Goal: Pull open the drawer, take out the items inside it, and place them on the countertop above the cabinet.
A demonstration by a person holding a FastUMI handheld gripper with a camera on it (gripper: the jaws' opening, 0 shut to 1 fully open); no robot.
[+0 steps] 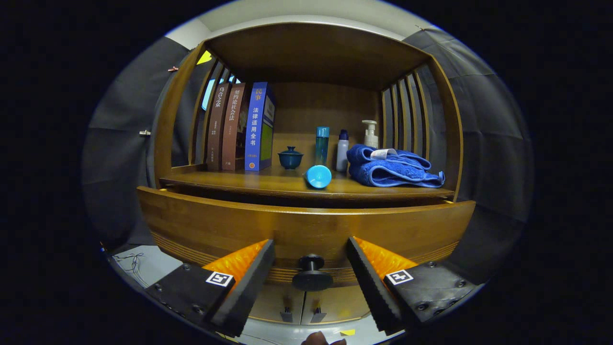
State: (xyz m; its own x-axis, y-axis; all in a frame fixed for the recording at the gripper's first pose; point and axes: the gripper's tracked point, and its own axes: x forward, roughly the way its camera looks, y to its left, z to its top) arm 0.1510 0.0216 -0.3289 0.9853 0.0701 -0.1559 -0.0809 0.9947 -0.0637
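A wooden cabinet stands ahead with its drawer front [306, 225] pulled out a little from under the countertop [268, 184]. A dark round knob [311, 273] sits on the drawer front, between my fingers. My gripper [311, 249] is open, its fingers on either side of the knob without touching it. The drawer's inside is hidden behind its front panel. On the countertop a light blue cup [318, 176] lies on its side near the front edge.
Three books [239, 127] stand at the countertop's left. A dark blue lidded bowl [290, 158], a teal bottle [322, 144], a white bottle [342, 151], a pump bottle [369, 134] and a folded blue towel [390, 167] stand further right. Two lower cabinet doors [306, 306] sit below the drawer.
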